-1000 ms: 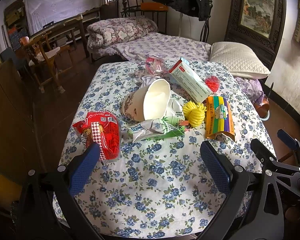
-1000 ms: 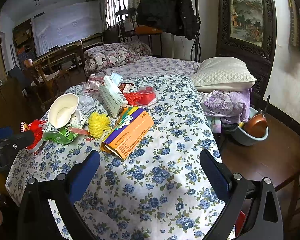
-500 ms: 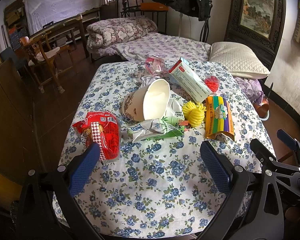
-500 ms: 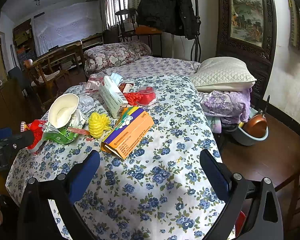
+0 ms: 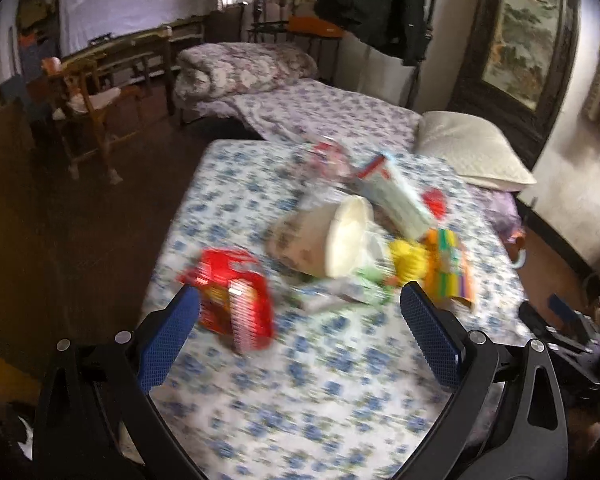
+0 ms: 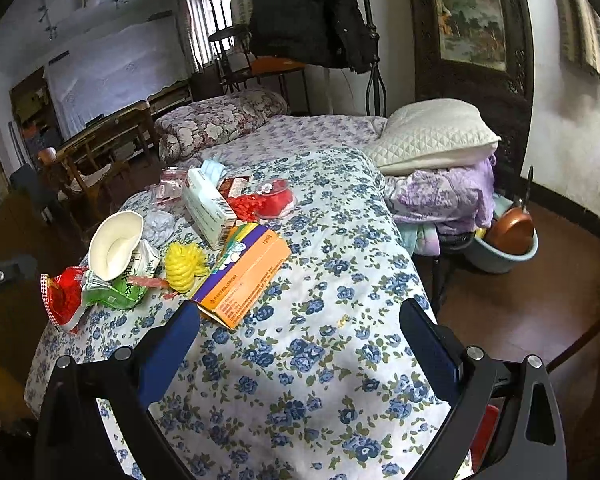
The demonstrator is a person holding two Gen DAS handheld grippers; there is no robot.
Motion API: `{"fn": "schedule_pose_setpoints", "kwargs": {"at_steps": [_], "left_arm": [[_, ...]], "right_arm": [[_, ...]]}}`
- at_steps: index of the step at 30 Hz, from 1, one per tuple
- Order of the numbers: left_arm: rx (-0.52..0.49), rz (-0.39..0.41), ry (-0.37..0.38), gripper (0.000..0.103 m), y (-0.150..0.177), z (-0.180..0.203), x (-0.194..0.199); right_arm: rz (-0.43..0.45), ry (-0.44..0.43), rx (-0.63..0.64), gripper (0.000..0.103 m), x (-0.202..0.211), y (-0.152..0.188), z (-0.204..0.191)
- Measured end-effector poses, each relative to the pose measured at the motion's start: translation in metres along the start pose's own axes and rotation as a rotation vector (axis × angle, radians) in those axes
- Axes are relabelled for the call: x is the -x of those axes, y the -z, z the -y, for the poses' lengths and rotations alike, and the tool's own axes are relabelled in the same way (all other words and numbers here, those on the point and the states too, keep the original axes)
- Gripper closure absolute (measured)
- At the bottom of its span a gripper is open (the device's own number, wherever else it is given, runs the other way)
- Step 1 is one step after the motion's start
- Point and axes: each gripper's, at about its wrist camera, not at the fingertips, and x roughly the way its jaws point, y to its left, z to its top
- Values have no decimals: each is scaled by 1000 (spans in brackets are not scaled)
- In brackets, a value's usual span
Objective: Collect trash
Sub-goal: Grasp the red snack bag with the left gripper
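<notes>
Trash lies on a table under a blue-flowered cloth (image 6: 320, 344). A red snack wrapper (image 5: 236, 304) sits nearest my left gripper (image 5: 300, 320), which is open and empty, its left finger beside the wrapper. Behind it lie a tipped paper cup (image 5: 328, 236), a green wrapper (image 5: 348, 292), a yellow ball (image 5: 408, 256), an orange box (image 5: 450, 268) and a white carton (image 5: 400, 196). My right gripper (image 6: 300, 332) is open and empty above the cloth, its left finger just short of the orange box (image 6: 244, 276). The cup (image 6: 114, 246), the yellow ball (image 6: 184, 264) and red plastic (image 6: 272, 202) lie beyond.
A bed with a pillow (image 6: 432, 136) stands behind the table. A basin holding a pan (image 6: 508, 240) sits on the floor to the right. Wooden chairs (image 5: 88, 112) stand to the left. The left gripper's body (image 6: 4, 274) shows at the left edge of the right wrist view.
The left gripper has swung left and forward, blurring its view; the red wrapper now lies close between its fingers. The right gripper has barely moved.
</notes>
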Motion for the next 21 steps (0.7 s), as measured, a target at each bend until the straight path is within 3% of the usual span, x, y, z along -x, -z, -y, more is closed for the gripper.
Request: {"fn": "schedule_pose_setpoints", "kwargs": {"at_steps": [6,13,15,17,21], "left_arm": [[67,-40,-83,7,-3,-36,-23],[68,-142,-60,11,4,-42,-53],[60,-172,-62,21,5,-41,-63],[58,-219,-25,51,9,-40,-75],[66,-207,-19,67,11,-41,-74]], "right_arm": [[0,-12,-16,6,0,-1,3],[-7,-31,-35,6,1,-1,4],[-8,-33,-34,6,0,-1,3],[-9,-29,-29,6,0,0,3],[-18,-17,-19,6,-3,2,2]]}}
